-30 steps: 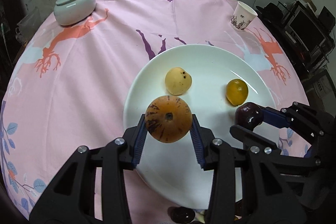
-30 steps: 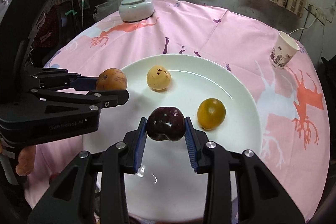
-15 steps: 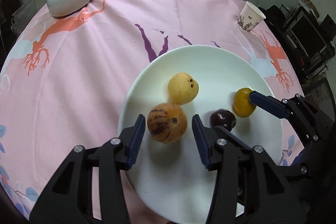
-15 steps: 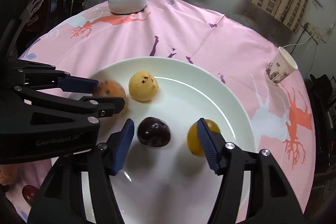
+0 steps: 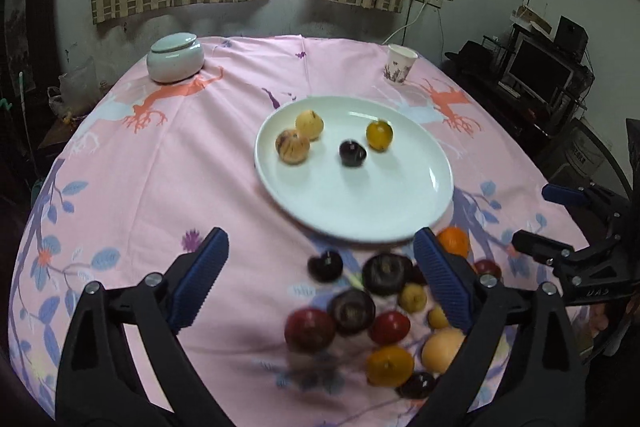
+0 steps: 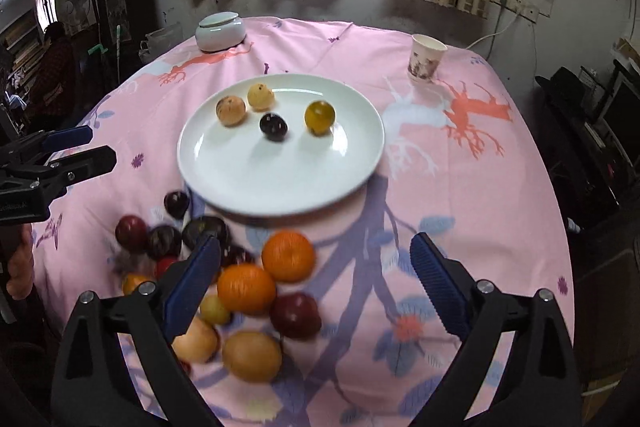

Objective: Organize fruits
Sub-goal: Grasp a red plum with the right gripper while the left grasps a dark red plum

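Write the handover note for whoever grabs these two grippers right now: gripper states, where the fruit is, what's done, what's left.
Left gripper: open, empty, above the loose fruit pile.
Right gripper: open, empty, over the same pile.
White plate holds four fruits: speckled tan fruit, pale yellow fruit, dark plum, amber fruit.
Done: those four are plated.
Left: the pile on the pink cloth at the plate's near edge, including two oranges, red and dark plums, and yellow fruits. Exact count is unclear because of blur.
Lidded bowl and paper cup stand at the far side, untouched.

Pink-clothed table: plate, lidded jar, cup, loose fruit.
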The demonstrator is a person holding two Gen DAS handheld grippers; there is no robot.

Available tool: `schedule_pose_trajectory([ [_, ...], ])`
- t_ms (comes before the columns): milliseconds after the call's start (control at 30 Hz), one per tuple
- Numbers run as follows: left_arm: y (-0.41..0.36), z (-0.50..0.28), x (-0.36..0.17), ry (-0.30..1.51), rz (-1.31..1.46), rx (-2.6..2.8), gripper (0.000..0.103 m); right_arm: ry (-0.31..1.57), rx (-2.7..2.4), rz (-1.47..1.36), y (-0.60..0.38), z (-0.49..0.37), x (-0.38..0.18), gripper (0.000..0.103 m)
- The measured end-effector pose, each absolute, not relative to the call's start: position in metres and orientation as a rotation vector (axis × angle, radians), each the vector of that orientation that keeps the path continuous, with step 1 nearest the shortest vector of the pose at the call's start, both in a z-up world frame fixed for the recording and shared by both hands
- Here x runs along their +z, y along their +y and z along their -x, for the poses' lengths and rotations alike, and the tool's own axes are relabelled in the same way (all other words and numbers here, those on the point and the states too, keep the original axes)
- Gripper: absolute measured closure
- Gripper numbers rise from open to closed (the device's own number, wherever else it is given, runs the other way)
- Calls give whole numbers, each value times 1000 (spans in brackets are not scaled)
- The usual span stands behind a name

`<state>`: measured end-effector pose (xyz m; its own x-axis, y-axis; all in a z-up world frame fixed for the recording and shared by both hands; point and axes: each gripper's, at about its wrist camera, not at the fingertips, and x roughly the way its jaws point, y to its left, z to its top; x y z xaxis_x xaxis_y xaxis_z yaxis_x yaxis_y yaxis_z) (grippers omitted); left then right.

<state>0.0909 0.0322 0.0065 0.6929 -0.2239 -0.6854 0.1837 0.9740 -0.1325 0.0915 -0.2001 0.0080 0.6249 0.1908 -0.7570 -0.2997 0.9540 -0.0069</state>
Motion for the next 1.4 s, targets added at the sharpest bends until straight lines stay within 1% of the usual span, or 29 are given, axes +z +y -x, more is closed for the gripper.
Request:
schedule_pose_trajectory([
  [133, 37, -55, -24, 821, 48, -175, 7, 835, 191, 156, -206, -47, -15, 7],
  [267, 50, -34, -34, 840, 49, -136, 7, 841, 169, 104, -207, -27, -32, 7],
  [467, 66, -18, -33, 837, 84, -107, 7, 858, 160, 109, -203, -33, -39, 7],
  [733, 70, -14, -37, 842, 90, -100, 7, 908, 132, 64, -211, -68, -59, 8],
  [767, 71, -14, -37, 841, 89, -99, 7, 913, 145, 49, -211, -71, -61, 10],
  [833, 72, -16, -38, 843, 88, -96, 7, 947, 190, 19, -210, -79, -65, 24],
  [867, 73, -18, -39, 846, 90, -94, 7, 961, 203, 7, -210, -82, -67, 26],
  [900, 73, -20, -40, 850, 92, -93, 7, 979, 217, -10, -209, -87, -70, 32],
  [933, 73, -22, -41, 855, 94, -92, 7, 992, 227, -28, -209, -90, -72, 45],
  [1000, 73, -26, -43, 863, 94, -91, 7, 1025, 325, -83, -207, -94, -75, 66],
  [1133, 69, -33, -48, 885, 78, -85, 7, 1003, 292, -48, -199, -82, -65, 66],
  [1300, 62, -48, -60, 916, 51, -77, 7, 907, 254, 3, -200, -44, -36, 66],
  [1400, 56, -57, -65, 924, 35, -74, 7, 915, 265, -13, -205, -31, -35, 65],
])
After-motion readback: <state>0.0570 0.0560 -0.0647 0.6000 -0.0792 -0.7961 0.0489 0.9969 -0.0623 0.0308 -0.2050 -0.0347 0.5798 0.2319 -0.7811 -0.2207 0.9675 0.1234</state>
